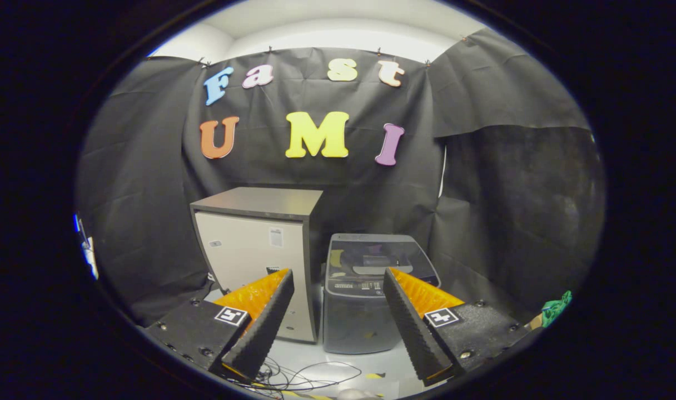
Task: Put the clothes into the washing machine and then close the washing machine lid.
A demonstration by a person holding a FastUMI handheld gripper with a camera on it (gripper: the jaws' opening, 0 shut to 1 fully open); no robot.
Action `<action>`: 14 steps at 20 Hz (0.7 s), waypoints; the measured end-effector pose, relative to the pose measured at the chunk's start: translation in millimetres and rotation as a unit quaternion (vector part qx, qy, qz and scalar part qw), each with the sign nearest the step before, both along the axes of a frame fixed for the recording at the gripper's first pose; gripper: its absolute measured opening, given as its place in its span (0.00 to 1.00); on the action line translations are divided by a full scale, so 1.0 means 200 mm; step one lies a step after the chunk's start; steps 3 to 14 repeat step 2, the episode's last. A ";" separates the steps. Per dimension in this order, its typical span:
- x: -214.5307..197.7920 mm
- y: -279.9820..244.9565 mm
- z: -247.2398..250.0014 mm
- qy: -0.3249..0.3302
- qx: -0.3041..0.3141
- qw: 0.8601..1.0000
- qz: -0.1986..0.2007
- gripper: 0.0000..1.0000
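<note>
My gripper (pixel 338 311) is spread wide with nothing between its fingers, held up off the floor and facing the far wall of the booth. Beyond the fingers, seen through the gap between them, stands the washing machine (pixel 371 300), a small grey top-loader on the pale floor. Its lid (pixel 374 256) lies flat and closed over the tub, and the dark glass gives back only reflections, so I cannot tell whether any clothes are inside. Just to its left, touching or nearly so, is a taller cabinet (pixel 254 255) with a pale front and a dark top. Well off to the right, near my right finger's mount and away from the machine, a bit of green cloth (pixel 556 309) pokes up; it may be one of the clothes, though too little of it shows to be sure. A closed lid and an empty gripper would suit either a load waiting to go in or one already shut away. Loose cables (pixel 304 378) trail on the near floor under the fingers.
</note>
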State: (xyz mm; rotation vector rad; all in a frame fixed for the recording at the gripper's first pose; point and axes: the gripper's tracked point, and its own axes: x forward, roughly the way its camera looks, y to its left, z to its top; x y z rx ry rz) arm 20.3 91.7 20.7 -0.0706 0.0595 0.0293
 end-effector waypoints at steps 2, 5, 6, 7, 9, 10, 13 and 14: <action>0.00 0.00 0.00 0.000 0.000 1.000 0.000 1.00; 0.00 0.00 0.00 0.000 0.000 1.000 0.000 1.00; 0.00 0.00 0.00 0.000 0.000 1.000 0.000 1.00; 0.00 0.00 0.00 0.000 0.000 1.000 0.000 1.00; 0.00 0.00 0.00 0.000 0.000 1.000 0.000 1.00; 0.00 0.00 0.00 0.000 0.000 1.000 0.000 1.00; 0.00 0.00 0.00 0.000 0.000 1.000 0.000 1.00; 0.00 0.00 0.00 0.000 0.000 1.000 0.000 1.00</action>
